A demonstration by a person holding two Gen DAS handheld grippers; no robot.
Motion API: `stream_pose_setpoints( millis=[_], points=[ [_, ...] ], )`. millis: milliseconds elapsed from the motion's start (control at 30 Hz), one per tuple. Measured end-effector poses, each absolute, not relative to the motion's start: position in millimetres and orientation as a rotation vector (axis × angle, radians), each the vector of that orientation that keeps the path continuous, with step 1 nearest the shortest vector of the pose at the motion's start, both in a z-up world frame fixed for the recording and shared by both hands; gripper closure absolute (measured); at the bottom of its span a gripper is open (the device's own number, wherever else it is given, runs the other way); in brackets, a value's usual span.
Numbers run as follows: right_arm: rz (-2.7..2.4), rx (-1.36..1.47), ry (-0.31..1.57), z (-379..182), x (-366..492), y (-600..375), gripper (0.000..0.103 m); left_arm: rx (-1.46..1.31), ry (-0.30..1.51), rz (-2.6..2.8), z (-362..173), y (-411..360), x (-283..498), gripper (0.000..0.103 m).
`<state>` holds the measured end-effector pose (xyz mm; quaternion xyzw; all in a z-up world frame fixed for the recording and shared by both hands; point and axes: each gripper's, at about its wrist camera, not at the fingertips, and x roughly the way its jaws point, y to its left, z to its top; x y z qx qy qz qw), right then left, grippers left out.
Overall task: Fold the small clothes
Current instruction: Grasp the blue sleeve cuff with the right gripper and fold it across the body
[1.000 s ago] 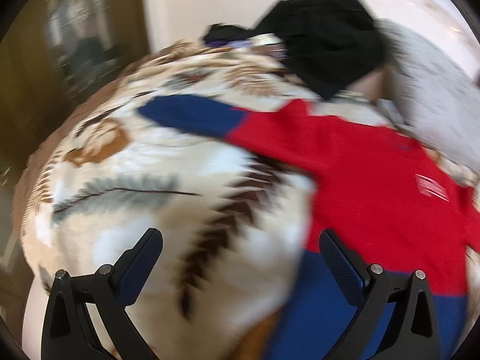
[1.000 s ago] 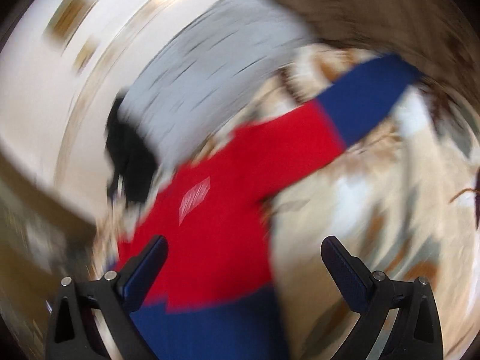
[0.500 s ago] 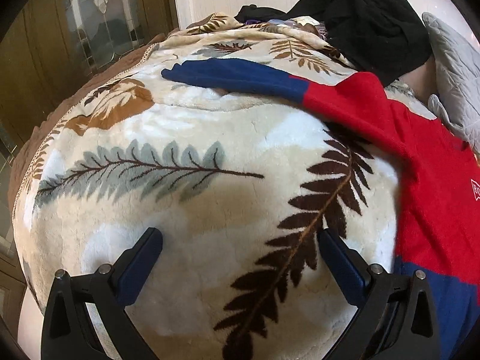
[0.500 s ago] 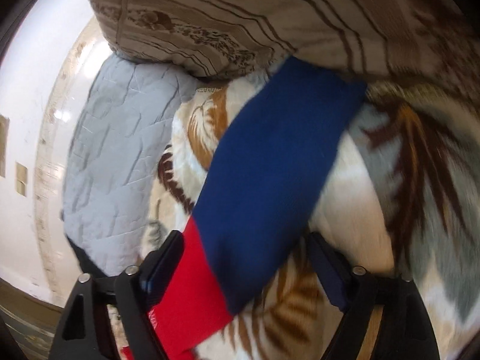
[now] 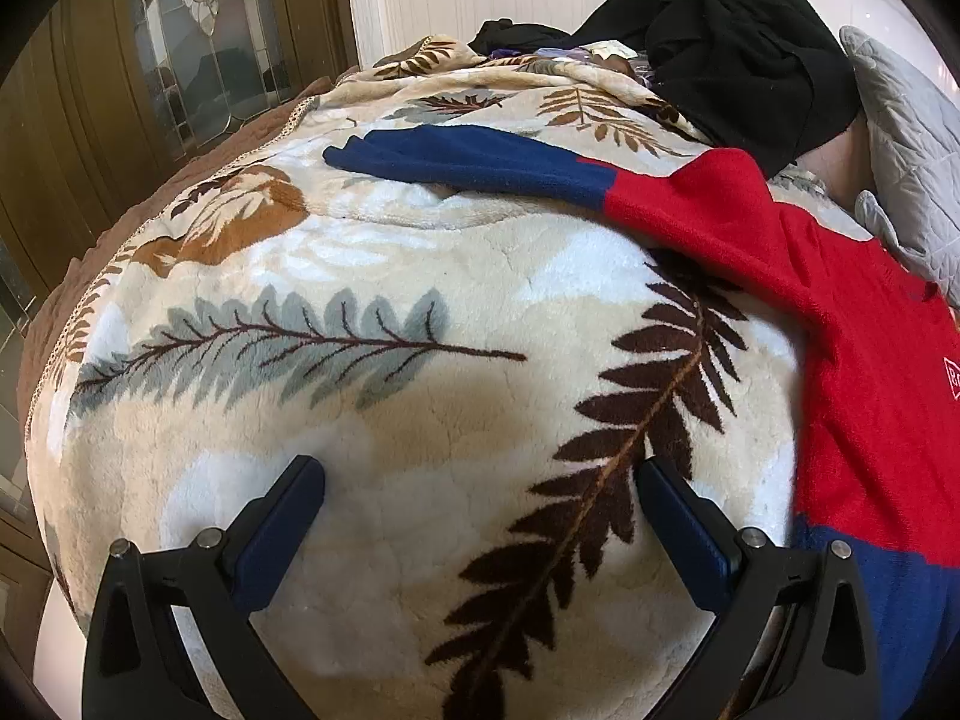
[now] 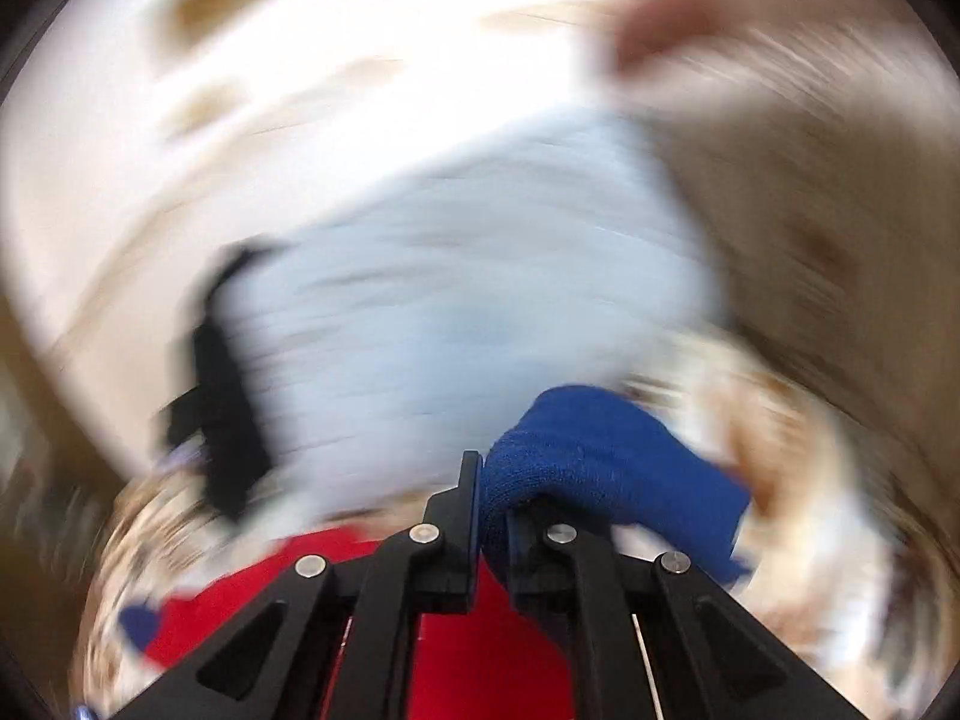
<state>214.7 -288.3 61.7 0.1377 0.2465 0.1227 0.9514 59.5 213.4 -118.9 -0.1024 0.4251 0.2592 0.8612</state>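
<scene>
Sweater sleeve (image 6: pixel 606 456) pinched by right gripper (image 6: pixel 483 498)

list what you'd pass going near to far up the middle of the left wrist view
left gripper with its jaws open → dark brown fern leaf on the blanket → grey fern leaf → blue sleeve of the red sweater → black garment pile

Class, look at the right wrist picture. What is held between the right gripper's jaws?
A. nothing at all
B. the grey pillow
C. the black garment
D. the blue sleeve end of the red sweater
D: in the right wrist view the right gripper has its jaws closed together with the blue sleeve bunched between them, above the red sweater.
</scene>
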Motion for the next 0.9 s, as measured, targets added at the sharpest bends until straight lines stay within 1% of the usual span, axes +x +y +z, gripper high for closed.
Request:
stream_pose_setpoints(
  millis=[33, 67, 100, 133, 167, 200, 233, 267, 300, 433, 533, 633, 667, 700, 800, 900],
  points=[
    [0.307, 0.256, 0.514, 58.1, 215.6, -261.6, 0.093, -0.217, 0.891, 0.542, -118.7, 213.7, 59.4, 0.000],
    [0.396, 0.213, 0.568, 44.2, 218.0, -221.0, 0.087, -0.219, 0.890, 0.541, -118.9, 214.3, 59.3, 0.000],
    [0.469, 0.165, 0.650, 19.5, 222.0, -181.8, 0.059, -0.220, 0.890, 0.540, -119.0, 214.2, 59.0, 0.000],
    [0.485, 0.144, 0.697, 2.1, 226.2, -164.4, 0.035, -0.220, 0.889, 0.540, -118.9, 214.4, 59.1, 0.000],
    [0.489, 0.128, 0.772, -30.3, 229.1, -144.8, 0.013, -0.221, 0.889, 0.539, -119.1, 214.4, 58.8, 0.000],
    [0.487, 0.129, 0.833, -52.0, 230.5, -137.9, 0.016, -0.221, 0.888, 0.539, -119.3, 214.3, 58.2, 0.000],
    [0.483, 0.163, 0.914, -77.2, 230.2, -137.2, 0.016, -0.223, 0.887, 0.536, -119.1, 214.9, 58.1, 0.000],
    [0.469, 0.219, 0.953, -95.0, 226.3, -146.4, 0.016, -0.225, 0.887, 0.536, -119.1, 214.9, 58.0, 0.000],
    [0.458, 0.253, 0.954, -101.4, 221.0, -155.5, 0.016, -0.225, 0.885, 0.536, -119.0, 214.8, 57.9, 0.000],
    [0.413, 0.380, 0.856, -92.4, 186.9, -221.5, 0.015, -0.215, 0.893, 0.546, -120.1, 214.3, 59.8, 0.000],
    [0.409, 0.423, 0.798, -81.4, 171.3, -252.7, 0.015, -0.223, 0.907, 0.548, -119.8, 215.8, 62.0, 0.000],
    [0.411, 0.475, 0.763, -85.6, 161.5, -271.5, 0.015, -0.220, 0.995, 0.539, -111.5, 215.2, 68.5, 0.001],
    [0.409, 0.497, 0.757, -89.4, 156.9, -279.8, 0.015, -0.230, 0.999, 0.527, -106.3, 212.7, 68.2, 0.008],
    [0.403, 0.512, 0.759, -91.7, 155.0, -281.8, 0.015, -0.259, 0.961, 0.464, -89.2, 203.9, 67.5, 0.017],
    [0.436, 0.591, 0.782, -94.5, 158.3, -287.4, 0.015, -0.292, 0.894, 0.293, -47.7, 164.9, 81.2, 0.016],
    [0.489, 0.606, 0.749, -83.6, 160.6, -284.4, 0.015, -0.366, 0.919, 0.081, -31.5, 124.6, 115.6, 0.016]
  ],
)
